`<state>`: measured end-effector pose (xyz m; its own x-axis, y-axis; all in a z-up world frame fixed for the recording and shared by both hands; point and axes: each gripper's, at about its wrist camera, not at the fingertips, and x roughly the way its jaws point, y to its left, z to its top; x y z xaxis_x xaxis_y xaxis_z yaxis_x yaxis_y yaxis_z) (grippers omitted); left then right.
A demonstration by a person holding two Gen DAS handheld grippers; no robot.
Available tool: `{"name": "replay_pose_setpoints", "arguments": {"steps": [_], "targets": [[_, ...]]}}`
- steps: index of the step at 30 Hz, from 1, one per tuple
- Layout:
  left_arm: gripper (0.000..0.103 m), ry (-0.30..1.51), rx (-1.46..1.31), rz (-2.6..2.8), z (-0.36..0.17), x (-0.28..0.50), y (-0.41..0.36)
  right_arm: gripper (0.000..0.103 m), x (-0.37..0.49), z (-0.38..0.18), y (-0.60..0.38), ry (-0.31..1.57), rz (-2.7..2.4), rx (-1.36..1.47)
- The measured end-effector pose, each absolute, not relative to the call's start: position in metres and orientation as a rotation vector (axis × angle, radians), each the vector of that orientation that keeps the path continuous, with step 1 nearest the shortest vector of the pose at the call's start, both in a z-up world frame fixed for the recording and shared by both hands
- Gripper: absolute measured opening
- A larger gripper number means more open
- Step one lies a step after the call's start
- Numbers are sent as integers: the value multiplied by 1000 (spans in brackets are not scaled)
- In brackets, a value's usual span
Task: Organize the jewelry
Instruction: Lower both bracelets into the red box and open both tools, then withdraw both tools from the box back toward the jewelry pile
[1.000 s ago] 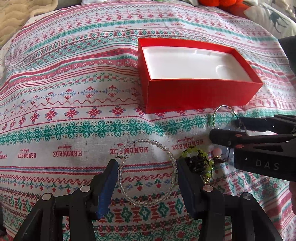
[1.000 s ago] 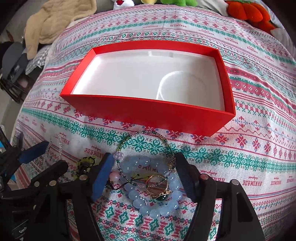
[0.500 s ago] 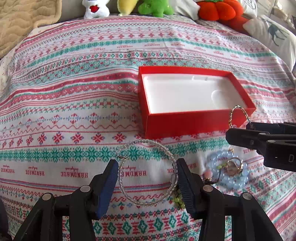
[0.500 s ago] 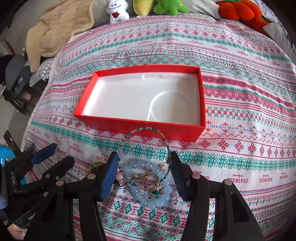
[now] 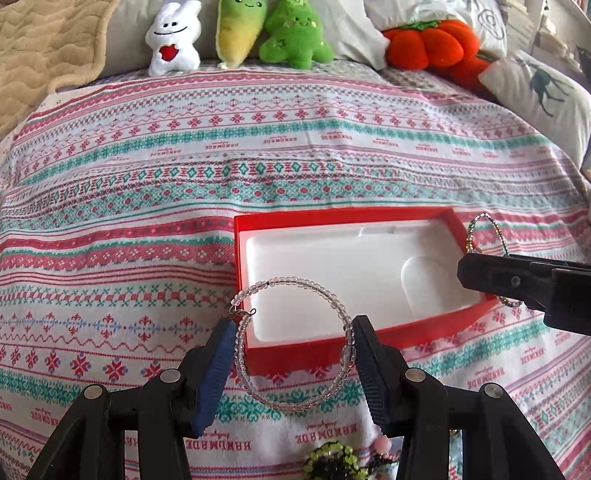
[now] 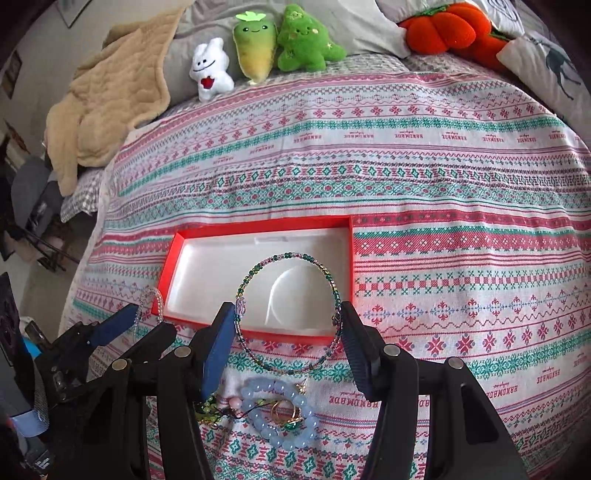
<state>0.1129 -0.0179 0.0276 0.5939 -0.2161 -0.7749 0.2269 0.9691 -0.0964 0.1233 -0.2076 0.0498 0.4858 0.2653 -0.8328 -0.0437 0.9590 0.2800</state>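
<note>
A red box with a white insert lies on the patterned cloth; it also shows in the right wrist view. My left gripper is shut on a clear beaded bracelet, held in the air before the box's near left corner. My right gripper is shut on a green multicoloured beaded bracelet, held above the box's near wall. On the cloth below lie a pale blue bead bracelet, gold rings and a yellow-green and black beaded piece.
Plush toys and an orange pumpkin cushion line the far edge of the bed. A beige blanket lies at the far left. A pillow with a deer print sits at the right.
Both grippers have lifted off the cloth with their bracelets and pulled back and up; the box now appears farther away and the remaining jewelry lies below them.
</note>
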Motion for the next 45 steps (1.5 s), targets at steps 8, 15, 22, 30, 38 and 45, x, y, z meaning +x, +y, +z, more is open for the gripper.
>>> {"name": "replay_pose_setpoints", "arguments": {"steps": [8,15,22,30,38,45], "targets": [[55,870,2,-243,23,133,-31,60,140,40,-218,1048,163,258],[57,874,25,-225,16,141,-41,61,147,36,-216,1045,181,256],[69,876,51,-226,20,138,-43,64,148,41,-219,1019,211,286],[89,865,49,-231,33,121,-41,72,140,52,-223,1006,220,285],[97,871,16,-224,46,99,-29,74,116,65,-236,998,187,222],[98,926,5,-209,44,78,-17,74,87,65,-247,1030,160,167]]}}
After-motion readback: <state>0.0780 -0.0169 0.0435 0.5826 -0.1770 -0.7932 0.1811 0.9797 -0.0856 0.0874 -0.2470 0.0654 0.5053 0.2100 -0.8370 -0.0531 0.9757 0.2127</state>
